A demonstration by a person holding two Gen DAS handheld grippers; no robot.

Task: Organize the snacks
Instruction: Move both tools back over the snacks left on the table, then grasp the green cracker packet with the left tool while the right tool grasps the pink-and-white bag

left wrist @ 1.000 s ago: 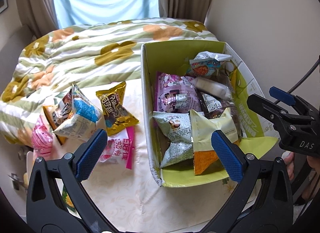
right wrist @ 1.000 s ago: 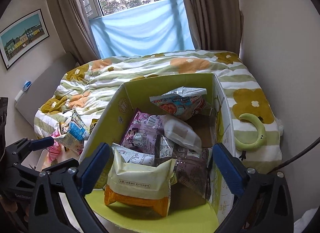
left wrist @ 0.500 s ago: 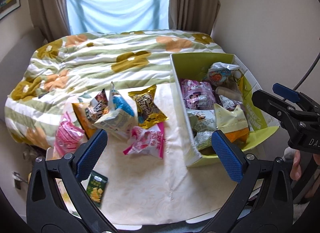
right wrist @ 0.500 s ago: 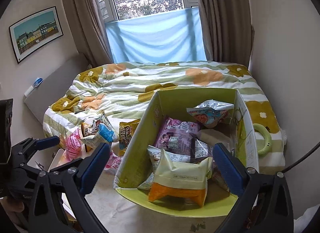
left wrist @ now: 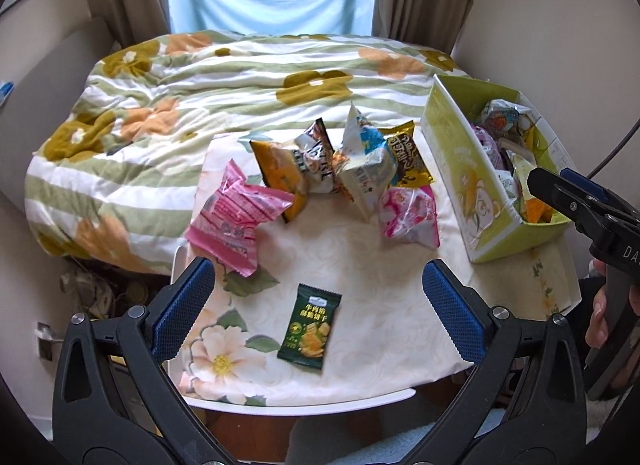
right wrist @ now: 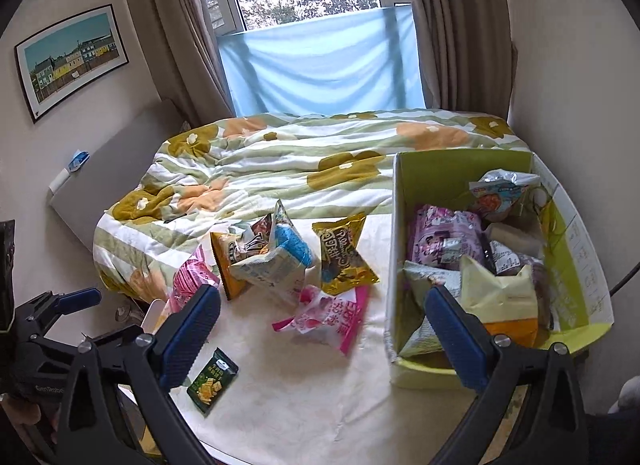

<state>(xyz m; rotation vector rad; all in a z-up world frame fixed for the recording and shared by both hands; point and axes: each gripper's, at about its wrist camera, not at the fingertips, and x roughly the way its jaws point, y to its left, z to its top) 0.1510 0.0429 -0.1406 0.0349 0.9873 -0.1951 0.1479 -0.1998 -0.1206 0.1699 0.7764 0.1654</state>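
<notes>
A yellow-green cardboard box [right wrist: 560, 265] is stood at the right side of the small table [left wrist: 380, 305], its top open, and several packets have been dropped into it: a cream-and-orange packet [right wrist: 504, 305] at the near end, a purple packet [right wrist: 444, 233] in the middle, and a silver-and-red one [right wrist: 500, 189] at the far end. The box is evidently meant as the collecting place, since the loose snacks are left just beside it in a heap on the floral tablecloth.

In that heap a pink packet [left wrist: 236, 217] is seen overhanging the table's left edge, an orange packet [left wrist: 280, 173] and a blue-and-white packet [left wrist: 368, 169] are propped against each other, a gold packet [left wrist: 408, 153] is lying behind them, and a pink-and-clear packet [left wrist: 408, 213] is lying nearest the box. 1 dark green cracker packet [left wrist: 310, 327] is set apart, flat, at the near edge of the table.

The left gripper [left wrist: 320, 305] is held above the near table edge with its jaws spread wide; nothing is gripped or touched, and the green packet is framed between the blue pads. It is judged the likeliest next pick. The right gripper [right wrist: 320, 335] is likewise spread wide and empty, held over the gap between heap and box, touching neither.
</notes>
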